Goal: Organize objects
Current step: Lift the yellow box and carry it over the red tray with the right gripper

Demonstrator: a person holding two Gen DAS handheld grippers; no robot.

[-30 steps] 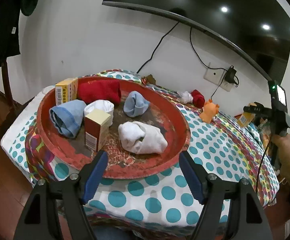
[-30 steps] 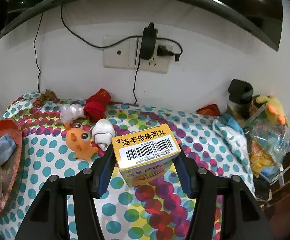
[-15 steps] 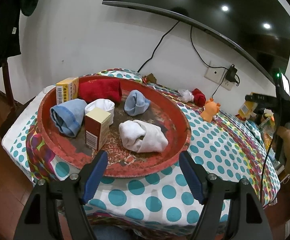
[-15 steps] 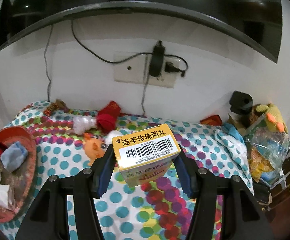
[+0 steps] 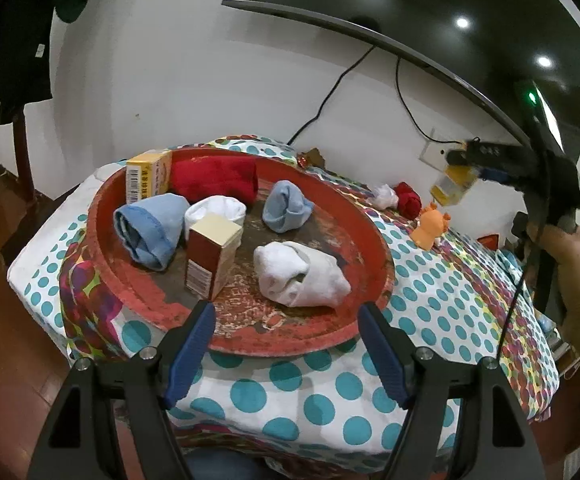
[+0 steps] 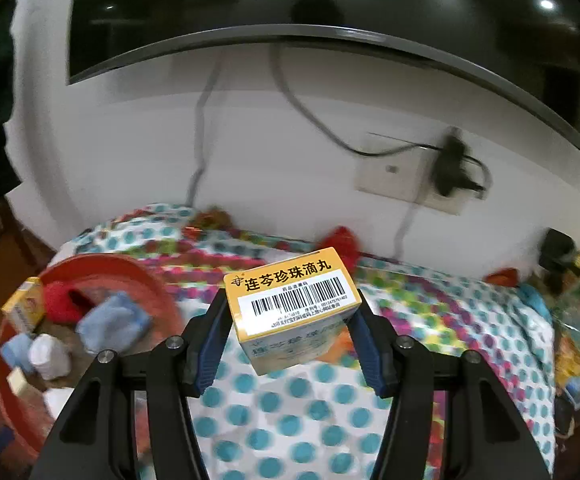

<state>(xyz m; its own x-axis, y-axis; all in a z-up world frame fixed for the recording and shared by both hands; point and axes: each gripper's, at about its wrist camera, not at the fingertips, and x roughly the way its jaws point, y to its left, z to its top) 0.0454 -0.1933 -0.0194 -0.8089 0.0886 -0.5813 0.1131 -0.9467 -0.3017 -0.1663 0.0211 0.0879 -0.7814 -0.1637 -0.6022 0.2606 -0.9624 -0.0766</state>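
Note:
My right gripper (image 6: 288,336) is shut on a yellow medicine box (image 6: 291,300) with a barcode, held in the air above the polka-dot cloth; it also shows in the left wrist view (image 5: 451,186). A round red tray (image 5: 373,236) holds rolled socks, a red cloth (image 5: 214,174), a yellow box (image 5: 148,176) and a brown box (image 5: 210,258). The tray (image 6: 158,284) lies to the left in the right wrist view. My left gripper (image 5: 286,344) is open and empty at the tray's near rim.
An orange toy (image 5: 429,226), a red sock roll (image 5: 407,202) and a white wad (image 5: 383,196) lie on the cloth by the wall. A wall socket with a plug (image 6: 449,168) and a TV hang above. Bags and clutter (image 6: 577,320) crowd the right edge.
My right gripper has lifted the yellow box higher and swung left toward the tray. My left gripper has stayed nearly still.

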